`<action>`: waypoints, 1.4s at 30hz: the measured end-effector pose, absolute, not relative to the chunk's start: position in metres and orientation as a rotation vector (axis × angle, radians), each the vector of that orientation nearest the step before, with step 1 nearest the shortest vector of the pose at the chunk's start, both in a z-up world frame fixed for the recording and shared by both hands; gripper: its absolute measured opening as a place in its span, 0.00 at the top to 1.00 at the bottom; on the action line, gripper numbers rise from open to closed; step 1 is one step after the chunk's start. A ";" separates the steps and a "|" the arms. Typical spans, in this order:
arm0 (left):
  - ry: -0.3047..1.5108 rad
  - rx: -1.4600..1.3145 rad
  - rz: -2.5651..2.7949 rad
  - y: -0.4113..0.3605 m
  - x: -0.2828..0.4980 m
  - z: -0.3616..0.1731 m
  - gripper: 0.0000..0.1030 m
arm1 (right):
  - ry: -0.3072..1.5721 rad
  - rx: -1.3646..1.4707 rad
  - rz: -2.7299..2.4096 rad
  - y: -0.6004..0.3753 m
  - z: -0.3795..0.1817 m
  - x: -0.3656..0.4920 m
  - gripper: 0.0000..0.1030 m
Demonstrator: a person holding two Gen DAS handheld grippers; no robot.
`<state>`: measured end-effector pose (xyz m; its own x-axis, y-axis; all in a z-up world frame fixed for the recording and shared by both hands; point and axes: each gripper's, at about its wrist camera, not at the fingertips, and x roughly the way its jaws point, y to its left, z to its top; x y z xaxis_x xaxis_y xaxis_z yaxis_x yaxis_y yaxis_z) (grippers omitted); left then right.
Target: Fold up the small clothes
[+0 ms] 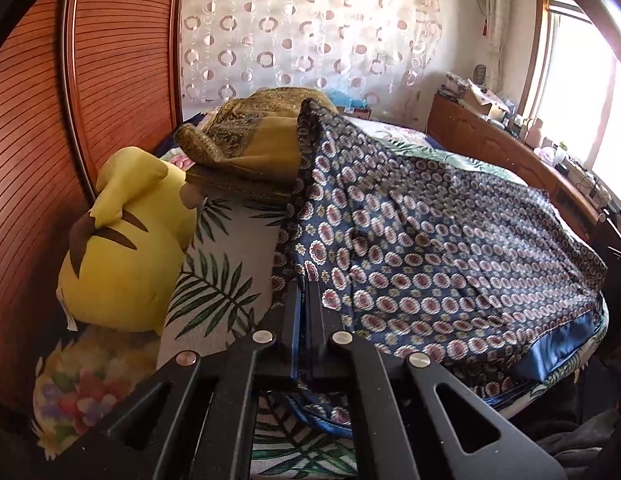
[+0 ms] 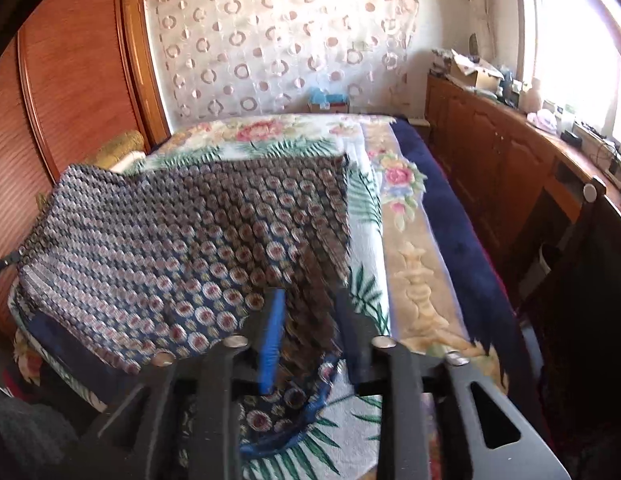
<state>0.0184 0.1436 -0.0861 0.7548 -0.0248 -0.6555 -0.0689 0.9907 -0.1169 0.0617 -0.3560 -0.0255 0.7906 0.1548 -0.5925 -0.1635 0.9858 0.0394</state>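
Note:
A blue patterned garment (image 1: 422,248) with red and cream medallions lies spread over the bed, with one part raised toward the far pillows. My left gripper (image 1: 304,292) is shut on its near left edge, with the fabric pinched between the fingers. In the right wrist view the same garment (image 2: 182,224) spreads to the left. My right gripper (image 2: 308,304) has its jaws apart around a fold of the garment's near right edge; the frame is blurred. The left gripper's tip (image 2: 6,260) shows at the garment's left corner.
The bed has a leaf and flower sheet (image 1: 222,280) (image 2: 366,432). A yellow plush toy (image 1: 122,248) and a gold pillow (image 1: 246,148) lie at the left by the wooden headboard (image 1: 38,152). A wooden cabinet (image 2: 494,168) runs along the right under the window.

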 end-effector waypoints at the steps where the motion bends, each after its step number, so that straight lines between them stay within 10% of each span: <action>1: 0.712 -0.137 0.026 0.142 0.018 -0.086 0.98 | 0.626 -0.010 0.188 -0.352 -0.023 0.063 0.59; 16: 0.702 -0.104 0.038 0.127 0.018 -0.071 0.97 | 0.687 -0.073 0.307 -0.254 -0.063 0.116 0.56; 20: 0.707 -0.108 0.032 0.128 0.018 -0.072 0.60 | 0.711 -0.094 0.311 -0.243 -0.075 0.130 0.56; 28: 0.730 -0.118 0.024 0.130 0.021 -0.081 0.27 | 0.706 -0.142 0.314 -0.226 -0.090 0.127 0.27; 42: 0.789 -0.206 0.080 0.159 0.024 -0.110 0.27 | 0.689 -0.176 0.277 -0.221 -0.096 0.118 0.15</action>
<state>0.0242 0.1590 -0.1101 0.7024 -0.0058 -0.7117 -0.1478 0.9770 -0.1538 0.1176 -0.2206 -0.0961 0.7374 0.1927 -0.6474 -0.3083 0.9488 -0.0688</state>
